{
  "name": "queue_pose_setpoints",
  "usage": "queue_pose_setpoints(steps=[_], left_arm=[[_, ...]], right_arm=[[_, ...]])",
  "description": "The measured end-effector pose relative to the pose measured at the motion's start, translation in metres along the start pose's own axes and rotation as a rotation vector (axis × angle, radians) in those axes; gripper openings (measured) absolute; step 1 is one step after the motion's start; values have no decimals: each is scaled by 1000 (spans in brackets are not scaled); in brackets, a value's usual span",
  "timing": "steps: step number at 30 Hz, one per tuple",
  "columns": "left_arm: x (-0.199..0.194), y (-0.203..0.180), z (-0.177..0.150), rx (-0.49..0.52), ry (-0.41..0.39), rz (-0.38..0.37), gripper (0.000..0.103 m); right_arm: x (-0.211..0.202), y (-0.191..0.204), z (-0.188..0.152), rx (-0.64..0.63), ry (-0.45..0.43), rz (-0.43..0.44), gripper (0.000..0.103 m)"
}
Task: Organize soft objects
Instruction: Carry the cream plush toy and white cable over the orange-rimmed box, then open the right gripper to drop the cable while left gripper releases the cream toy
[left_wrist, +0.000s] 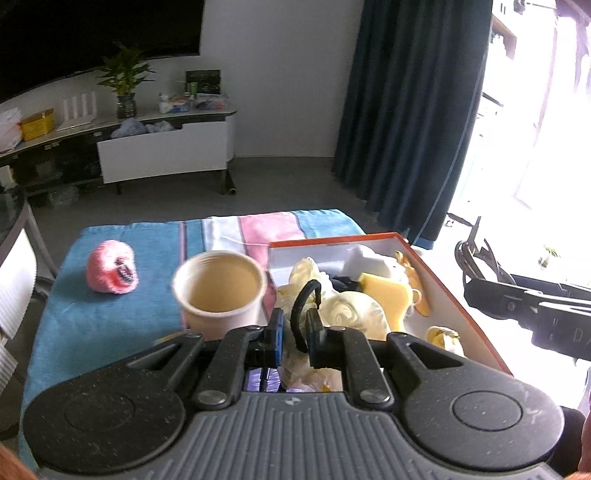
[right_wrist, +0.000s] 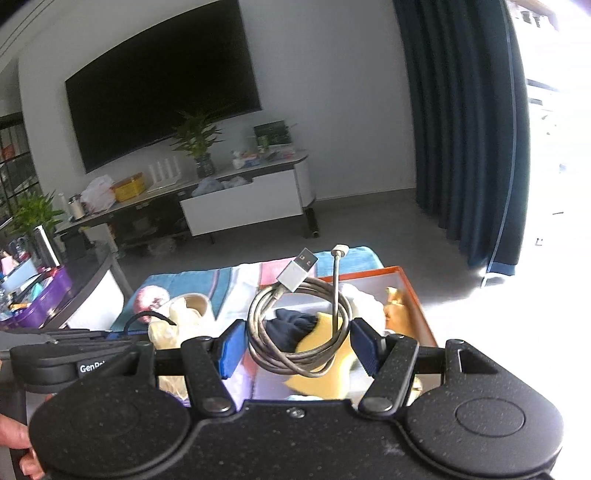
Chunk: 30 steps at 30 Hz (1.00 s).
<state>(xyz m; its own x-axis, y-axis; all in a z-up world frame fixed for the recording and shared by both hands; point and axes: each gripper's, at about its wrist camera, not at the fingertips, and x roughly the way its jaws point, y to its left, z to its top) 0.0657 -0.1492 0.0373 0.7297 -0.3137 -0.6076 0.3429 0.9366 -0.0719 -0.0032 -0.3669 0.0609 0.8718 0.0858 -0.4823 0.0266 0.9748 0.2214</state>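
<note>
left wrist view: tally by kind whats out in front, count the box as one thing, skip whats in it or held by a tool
pink fuzzy item: 1
beige cup: 1
orange-rimmed box: 1
total: 3

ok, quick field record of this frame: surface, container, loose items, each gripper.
surface: striped towel, blue, white and pink
container: orange-rimmed box, open, holding pale and yellow soft items
loose items: pink plush and beige cup, both on the towel left of the box
left gripper: shut on a thin black loop
right gripper: closed on a coiled grey USB cable, held above the box
</note>
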Motion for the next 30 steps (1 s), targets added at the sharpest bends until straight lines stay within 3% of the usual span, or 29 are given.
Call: queue_pose_setpoints(steps=[11,27,30], left_arm=[[21,-30,2,45,30,-62,15],[46,-55,0,97,70,-86,15],[49,-59,-1,103,76,-88,15]], right_arm=[[-3,-30,-3,50,-7,-55,74],[14,-47,-1,72,12,-71,73],[18,-49,-1,77,22,-65,53]])
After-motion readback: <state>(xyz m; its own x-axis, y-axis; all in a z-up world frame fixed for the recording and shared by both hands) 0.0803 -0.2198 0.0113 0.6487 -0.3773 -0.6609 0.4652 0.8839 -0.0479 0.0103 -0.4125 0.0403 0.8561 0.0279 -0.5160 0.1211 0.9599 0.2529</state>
